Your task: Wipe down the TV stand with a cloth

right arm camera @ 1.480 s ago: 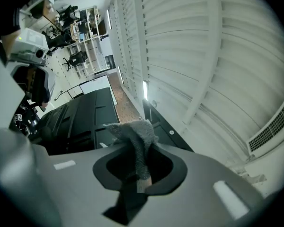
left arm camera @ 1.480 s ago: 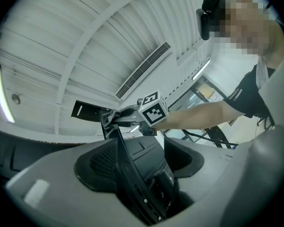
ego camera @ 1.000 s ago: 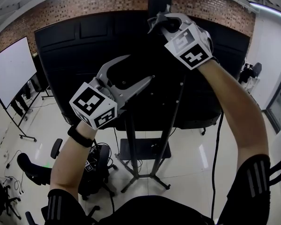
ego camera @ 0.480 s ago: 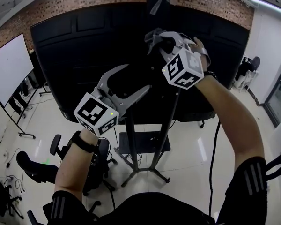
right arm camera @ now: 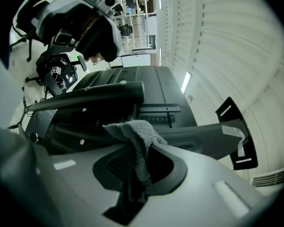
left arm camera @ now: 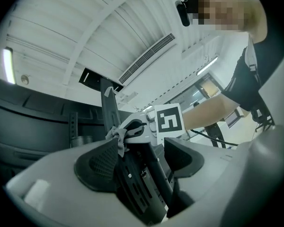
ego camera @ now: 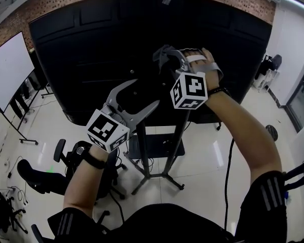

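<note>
You are pinching the grey cloth [right arm camera: 136,137] between the pressed-together jaws of your right gripper [right arm camera: 138,168], raising it high against the black upright of the TV stand [ego camera: 143,158], close to the dark back of the TV [ego camera: 86,54]. Your left gripper [ego camera: 145,93] is hanging lower and just beside it with its jaws spread wide, and in its own view the stand's perforated upright is sitting between them, though I cannot tell whether they are touching it. A whiteboard [ego camera: 10,70] and an office chair [ego camera: 38,178] are standing off to your left.
</note>
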Demonstrator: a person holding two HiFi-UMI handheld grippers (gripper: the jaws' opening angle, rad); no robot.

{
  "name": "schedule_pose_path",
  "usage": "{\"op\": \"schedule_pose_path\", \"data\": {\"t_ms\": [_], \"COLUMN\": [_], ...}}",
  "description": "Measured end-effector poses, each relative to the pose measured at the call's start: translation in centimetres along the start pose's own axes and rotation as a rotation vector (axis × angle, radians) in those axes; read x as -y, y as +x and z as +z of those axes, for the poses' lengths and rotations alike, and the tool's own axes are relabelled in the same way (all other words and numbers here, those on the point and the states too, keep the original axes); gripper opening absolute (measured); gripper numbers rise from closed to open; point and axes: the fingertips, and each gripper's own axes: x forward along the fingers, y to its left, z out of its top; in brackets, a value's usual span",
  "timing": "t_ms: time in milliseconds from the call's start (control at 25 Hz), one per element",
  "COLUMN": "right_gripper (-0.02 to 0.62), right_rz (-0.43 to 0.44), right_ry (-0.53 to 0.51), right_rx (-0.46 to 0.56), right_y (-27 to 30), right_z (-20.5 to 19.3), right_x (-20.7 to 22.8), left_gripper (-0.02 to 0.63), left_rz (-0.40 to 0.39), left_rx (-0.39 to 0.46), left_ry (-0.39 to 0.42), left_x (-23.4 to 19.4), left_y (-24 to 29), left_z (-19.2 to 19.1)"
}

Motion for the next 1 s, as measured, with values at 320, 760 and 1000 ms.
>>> {"op": "schedule_pose_path", "data": {"t_ms": [320, 760, 1000], "right_gripper": [0.058, 0.058, 0.058], "right_rz": [0.019, 0.126, 0.168], "right_ry": [-0.064, -0.227, -0.242], "right_rx": [-0.047, -0.101, -0.111], "right_y": [-0.1, 0.2, 0.4], "right_z": [0.4, -0.2, -0.4], "right_x": [-4.0, -13.6, -17.2], "left_gripper": [0.327, 0.328, 0.331], "left_rz": [0.015, 0.024, 0.026], "left_rx": [-0.023, -0.07, -0.097], "left_ry": [-0.068, -0.121, -0.156], "left_x": [0.6, 1.9, 2.6], "left_y": [-1.0, -1.8, -2.0], "left_z": [-3.3, -7.9, -10.5]}}
